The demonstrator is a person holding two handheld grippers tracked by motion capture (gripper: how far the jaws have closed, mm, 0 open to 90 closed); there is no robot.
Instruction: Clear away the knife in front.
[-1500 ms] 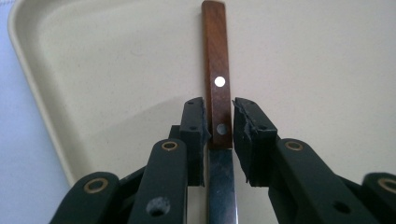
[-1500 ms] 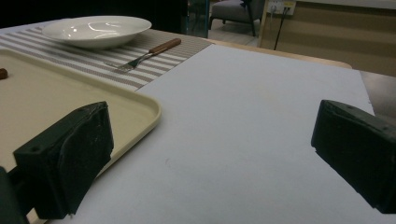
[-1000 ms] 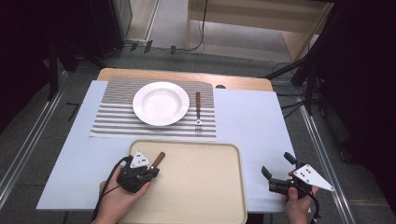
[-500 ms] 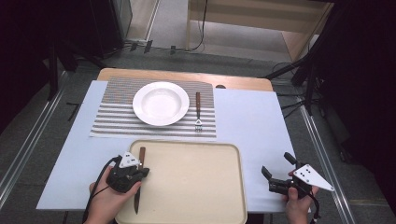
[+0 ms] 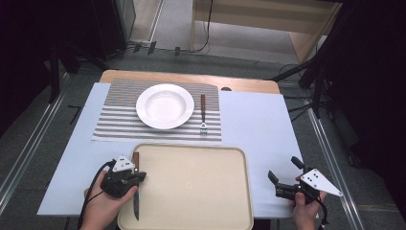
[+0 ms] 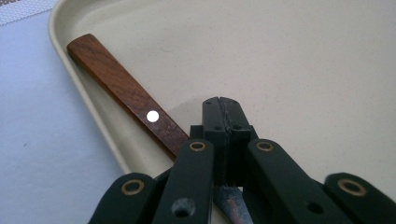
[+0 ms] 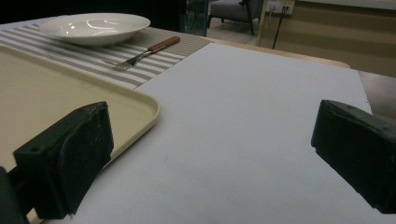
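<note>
The knife point(image 5: 135, 191), clamped in the left hand-held gripper point(image 6: 223, 116), had been swung lengthwise along the tray point(image 5: 191, 153) edge, ready for lifting out; the right hand-held gripper point(image 5: 282, 184) was held agape.

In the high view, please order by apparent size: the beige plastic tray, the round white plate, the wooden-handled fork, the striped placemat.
1. Beige plastic tray
2. Striped placemat, partly under the plate
3. Round white plate
4. Wooden-handled fork

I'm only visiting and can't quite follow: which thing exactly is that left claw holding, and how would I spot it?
Start at the big beige tray nearest the person. Along its left rim lies a knife with a dark wooden handle, and the left claw is shut on it. Unlike the wooden-handled fork beside the white plate on the striped placemat, it has a blade and lies in the tray.
</note>
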